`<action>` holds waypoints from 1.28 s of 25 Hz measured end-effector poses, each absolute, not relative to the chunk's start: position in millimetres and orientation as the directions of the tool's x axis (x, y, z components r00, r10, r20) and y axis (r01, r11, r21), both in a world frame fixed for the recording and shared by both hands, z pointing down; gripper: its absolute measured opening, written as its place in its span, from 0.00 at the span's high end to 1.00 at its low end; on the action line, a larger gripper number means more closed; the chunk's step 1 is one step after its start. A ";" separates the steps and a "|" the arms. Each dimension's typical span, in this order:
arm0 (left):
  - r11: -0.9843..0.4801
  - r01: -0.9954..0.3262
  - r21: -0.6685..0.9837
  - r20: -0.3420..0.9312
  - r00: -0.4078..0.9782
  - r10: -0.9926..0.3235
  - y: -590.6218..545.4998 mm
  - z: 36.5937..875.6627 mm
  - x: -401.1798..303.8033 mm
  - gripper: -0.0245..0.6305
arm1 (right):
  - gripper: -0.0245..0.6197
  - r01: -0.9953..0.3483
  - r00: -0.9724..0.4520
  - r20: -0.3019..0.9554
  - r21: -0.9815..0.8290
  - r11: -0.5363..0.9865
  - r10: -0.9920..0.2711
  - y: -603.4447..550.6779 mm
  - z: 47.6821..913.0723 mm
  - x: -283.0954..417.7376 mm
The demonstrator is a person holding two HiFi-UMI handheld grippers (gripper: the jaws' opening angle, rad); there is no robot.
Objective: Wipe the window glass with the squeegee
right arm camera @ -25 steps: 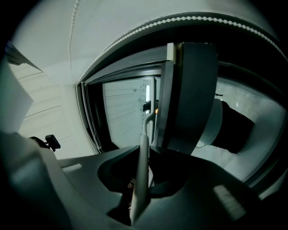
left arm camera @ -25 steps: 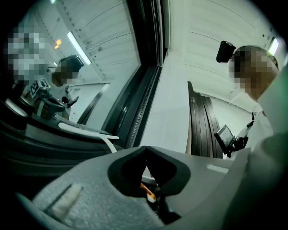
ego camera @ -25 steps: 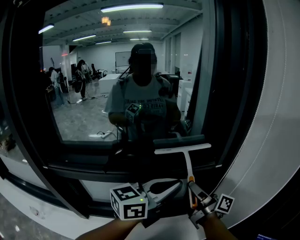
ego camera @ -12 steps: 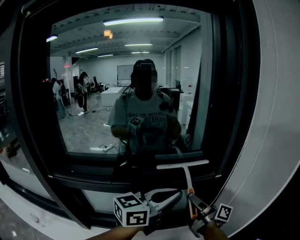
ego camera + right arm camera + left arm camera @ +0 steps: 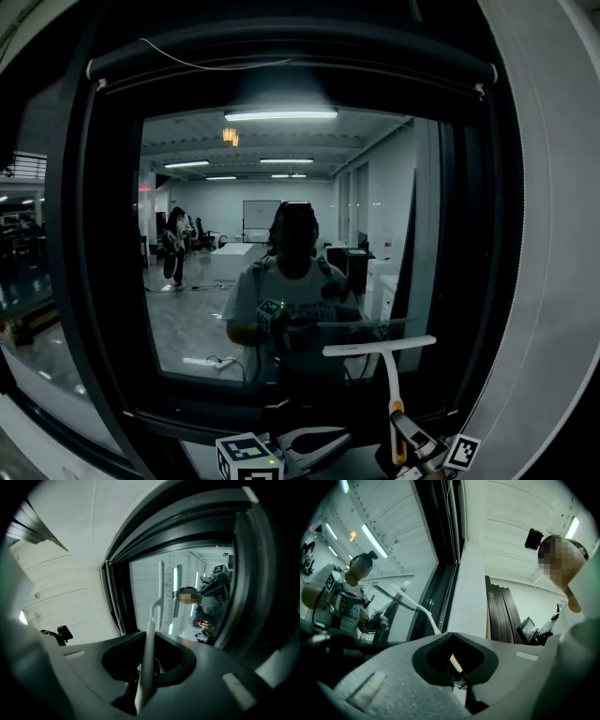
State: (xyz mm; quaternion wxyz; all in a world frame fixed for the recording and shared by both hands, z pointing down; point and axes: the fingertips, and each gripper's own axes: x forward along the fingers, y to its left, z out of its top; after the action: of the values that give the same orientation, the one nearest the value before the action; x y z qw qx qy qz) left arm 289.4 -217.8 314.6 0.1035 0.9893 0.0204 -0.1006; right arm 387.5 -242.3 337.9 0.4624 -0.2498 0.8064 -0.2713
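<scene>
Head view: the squeegee (image 5: 380, 346) is a white T, a thin blade on a slim shaft with an orange grip. Its blade lies level at the lower right of the glass (image 5: 206, 281), and its shaft runs upright from the right gripper (image 5: 409, 444), which is clamped on the grip. The left gripper (image 5: 342, 434) sits just beside, jaws together.

Left gripper view: the left gripper (image 5: 450, 637) holds nothing, and the squeegee (image 5: 415, 605) slants up-left.

Right gripper view: the right gripper (image 5: 146, 637) pinches the squeegee (image 5: 149, 641), which points toward the glass (image 5: 187, 597).

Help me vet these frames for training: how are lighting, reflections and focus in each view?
Head view: dim, fisheye-bent, window glass full of reflections. Left gripper view: brighter, near jaws soft. Right gripper view: squeegee handle blurred close to the lens, dark corners.
</scene>
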 end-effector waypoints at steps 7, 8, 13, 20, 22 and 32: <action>-0.997 0.040 0.073 -0.282 0.959 0.018 -237.7 231.7 224.0 0.96 | 0.86 -0.212 -0.522 -0.712 -0.425 0.880 -0.470 -269.9 189.7 339.3; -0.997 0.038 0.065 -0.291 0.957 0.018 -241.8 222.2 217.1 0.96 | 0.86 -0.219 -0.534 -0.719 -0.389 0.895 -0.444 -271.5 168.1 331.1; -1.000 0.030 -0.001 -0.287 0.957 0.029 -254.7 180.9 198.2 0.96 | 0.86 -0.249 -0.566 -0.749 -0.243 0.938 -0.344 -278.3 80.7 299.3; -1.000 0.018 -0.018 -0.294 0.955 0.022 -280.7 146.5 184.2 0.96 | 0.86 -0.252 -0.590 -0.759 -0.149 0.956 -0.274 -303.6 4.6 269.3; -1.000 0.017 -0.014 -0.305 0.952 0.020 -286.8 136.3 181.7 0.96 | 0.86 -0.251 -0.595 -0.757 -0.144 0.957 -0.270 -313.2 -8.4 262.2; -0.996 -0.031 -0.086 -0.328 0.945 -0.002 -297.8 95.8 166.8 0.96 | 0.86 -0.224 -0.571 -0.779 -0.156 0.962 -0.259 -347.5 -37.4 238.5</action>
State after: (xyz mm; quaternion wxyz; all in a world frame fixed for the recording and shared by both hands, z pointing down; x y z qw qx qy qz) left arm 166.8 -297.8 95.8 -0.0448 0.9851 -0.0083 -0.1661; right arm 238.5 -347.5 -37.4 0.4429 -0.1362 0.8859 -0.0200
